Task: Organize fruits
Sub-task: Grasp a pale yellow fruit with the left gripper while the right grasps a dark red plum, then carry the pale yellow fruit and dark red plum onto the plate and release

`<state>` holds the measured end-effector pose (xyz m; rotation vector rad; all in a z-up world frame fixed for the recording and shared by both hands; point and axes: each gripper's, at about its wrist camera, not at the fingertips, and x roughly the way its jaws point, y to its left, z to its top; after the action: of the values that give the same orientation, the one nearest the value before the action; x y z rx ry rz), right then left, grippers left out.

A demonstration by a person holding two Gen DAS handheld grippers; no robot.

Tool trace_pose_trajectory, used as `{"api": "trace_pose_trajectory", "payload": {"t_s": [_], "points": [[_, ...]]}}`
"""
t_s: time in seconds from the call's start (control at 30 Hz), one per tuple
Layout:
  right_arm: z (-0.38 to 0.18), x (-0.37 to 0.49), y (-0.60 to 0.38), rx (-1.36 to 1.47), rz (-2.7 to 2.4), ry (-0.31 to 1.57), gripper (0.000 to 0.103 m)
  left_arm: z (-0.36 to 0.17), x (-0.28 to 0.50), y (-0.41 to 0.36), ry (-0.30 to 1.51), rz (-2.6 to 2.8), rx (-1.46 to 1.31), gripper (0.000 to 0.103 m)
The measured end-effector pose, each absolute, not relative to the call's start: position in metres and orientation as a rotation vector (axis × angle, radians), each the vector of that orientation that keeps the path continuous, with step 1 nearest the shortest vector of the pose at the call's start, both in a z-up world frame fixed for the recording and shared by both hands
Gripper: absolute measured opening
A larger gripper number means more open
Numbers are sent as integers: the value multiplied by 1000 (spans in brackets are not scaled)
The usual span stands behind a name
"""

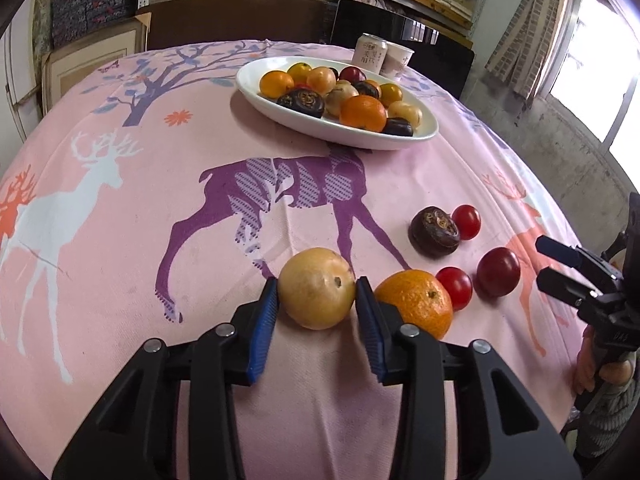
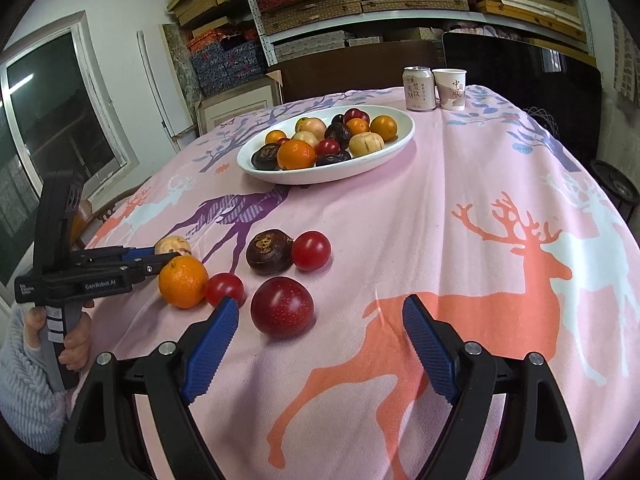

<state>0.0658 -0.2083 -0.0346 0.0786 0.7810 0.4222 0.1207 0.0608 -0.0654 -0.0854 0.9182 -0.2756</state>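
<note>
Already the white oval dish (image 2: 394, 142) holds oranges, dark fruits and pale ones.

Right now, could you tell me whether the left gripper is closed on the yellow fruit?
Closed on it: both blue pads of the left gripper press the sides of the yellow fruit, which sits on the cloth.

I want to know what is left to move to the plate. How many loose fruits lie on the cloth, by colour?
Yellow-tan, between the left gripper's pads: 1
Orange: 1
Dark brown-purple: 1
Small bright red: 2
Larger dark red: 1
Total: 6
</note>
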Motion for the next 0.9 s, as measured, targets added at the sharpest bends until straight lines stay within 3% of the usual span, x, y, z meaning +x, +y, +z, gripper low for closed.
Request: {"api": "trace_pose_trajectory", "payload": {"t_s": [0.23,0.47,0.53,0.57,0.6,0.9], "points": [[-38,71,-192,2,428,817,67,-63,118,74,894,-238,-148,38],[-45,83,-169,-26,459,885,66,-66,121,74,921,-249,-153,38],[-48,86,-166,-27,460,909,59,-66,122,74,923,-249,-151,38],[-52,88,-165,-28,461,930,44,-66,122,74,923,-248,-149,39],[-53,89,-165,-21,463,938,40,-67,122,74,922,-248,-148,39],[-48,90,-181,78,483,924,40,-61,122,64,905,-252,-98,38]]}}
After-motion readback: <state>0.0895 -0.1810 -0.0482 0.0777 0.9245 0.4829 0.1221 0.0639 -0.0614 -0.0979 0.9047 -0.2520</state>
